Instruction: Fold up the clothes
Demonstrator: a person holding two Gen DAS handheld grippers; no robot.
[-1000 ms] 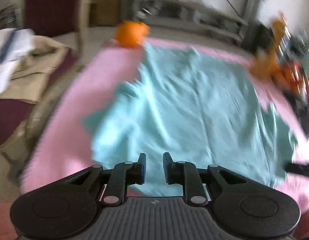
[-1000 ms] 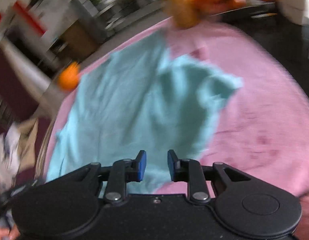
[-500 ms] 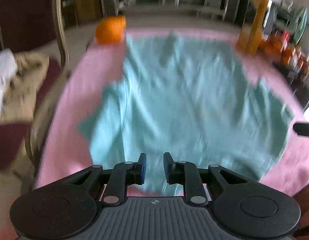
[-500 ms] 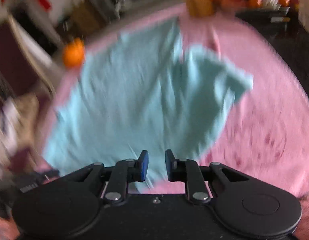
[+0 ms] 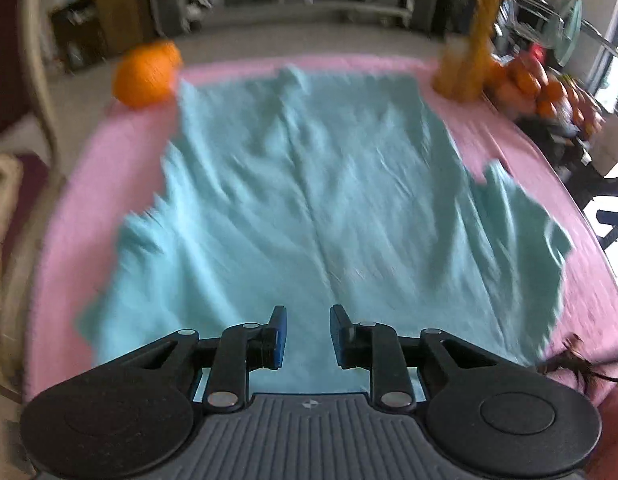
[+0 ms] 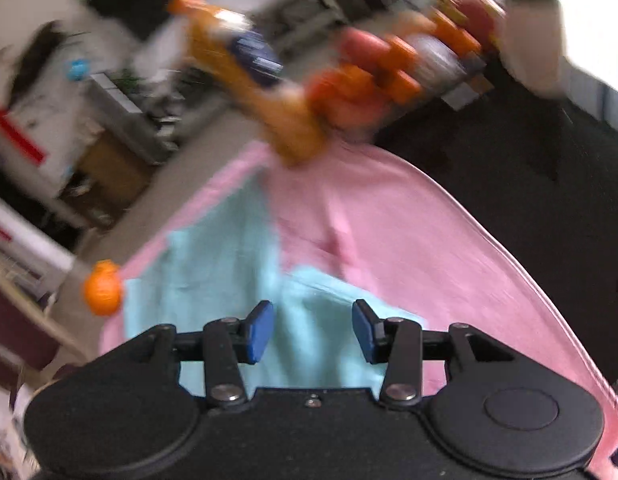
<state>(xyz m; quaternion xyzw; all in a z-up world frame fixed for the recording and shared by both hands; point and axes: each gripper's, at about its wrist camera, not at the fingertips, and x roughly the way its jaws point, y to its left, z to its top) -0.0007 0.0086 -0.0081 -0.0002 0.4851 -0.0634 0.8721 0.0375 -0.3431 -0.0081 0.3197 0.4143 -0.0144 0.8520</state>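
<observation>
A light teal T-shirt [image 5: 309, 208] lies spread flat on a pink table cover [image 5: 101, 168], hem toward the far edge, sleeves out to both sides. My left gripper [image 5: 307, 336] hovers open above the shirt's near edge with nothing between its blue pads. In the right wrist view the shirt [image 6: 225, 280] shows its right sleeve just beyond my right gripper [image 6: 313, 330], which stands open and empty above that sleeve, tilted toward the pink cover [image 6: 409, 248].
An orange ball [image 5: 147, 74] sits at the far left corner, also the orange ball [image 6: 102, 289]. An orange bottle [image 5: 469, 52] and a cluster of orange and red items [image 5: 541, 84] stand far right. A chair with piled clothes [image 5: 1, 208] stands left.
My right gripper has opened wider and swung right and lower over the right sleeve. My left gripper has opened slightly and turned to face the shirt squarely.
</observation>
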